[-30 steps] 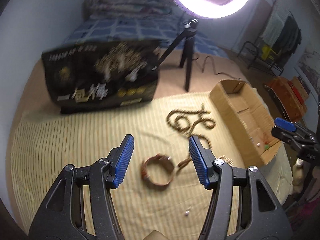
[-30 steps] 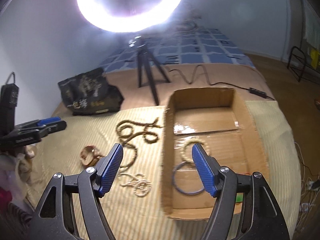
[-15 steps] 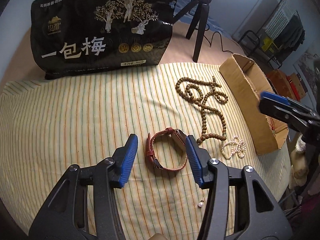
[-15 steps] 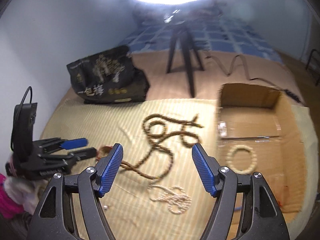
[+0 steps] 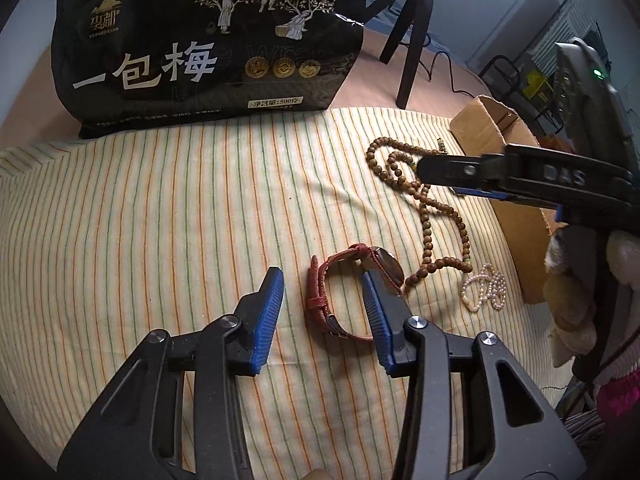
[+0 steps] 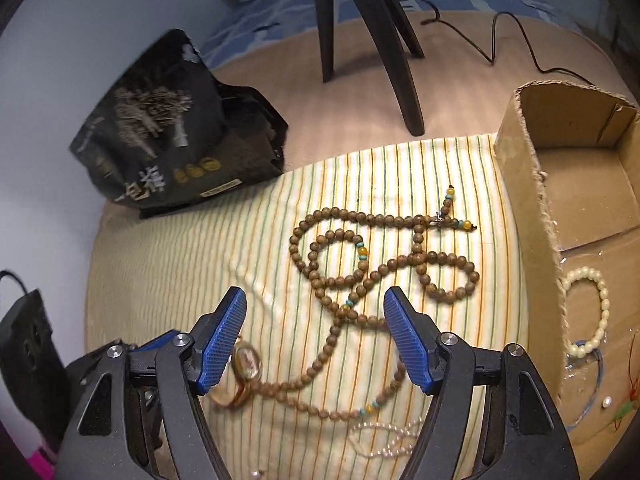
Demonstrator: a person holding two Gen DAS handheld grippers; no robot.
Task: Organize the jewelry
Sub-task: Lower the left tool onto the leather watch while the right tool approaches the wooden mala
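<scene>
A red-strapped watch [image 5: 352, 288] lies on the striped cloth [image 5: 160, 220]. My left gripper [image 5: 322, 300] is open and low over it, one finger on each side of the strap loop. A long brown bead necklace [image 6: 360, 280] lies coiled on the cloth, with a small pearl strand [image 6: 384, 438] beside it. My right gripper [image 6: 316, 332] is open above the necklace's lower loops; it also shows in the left wrist view [image 5: 520, 176]. The watch shows in the right wrist view [image 6: 244, 372] by the left finger. The cardboard box [image 6: 532, 216] holds a pearl bracelet [image 6: 592, 308] and a blue ring [image 6: 596, 364].
A black printed bag [image 5: 208, 40] stands at the cloth's far edge. A black tripod [image 6: 372, 40] with a cable stands behind the cloth. A tiny loose pearl [image 6: 607, 401] lies in the box.
The left gripper has lowered and closed in around the watch. The right gripper has swung left from over the box and dropped low over the brown necklace.
</scene>
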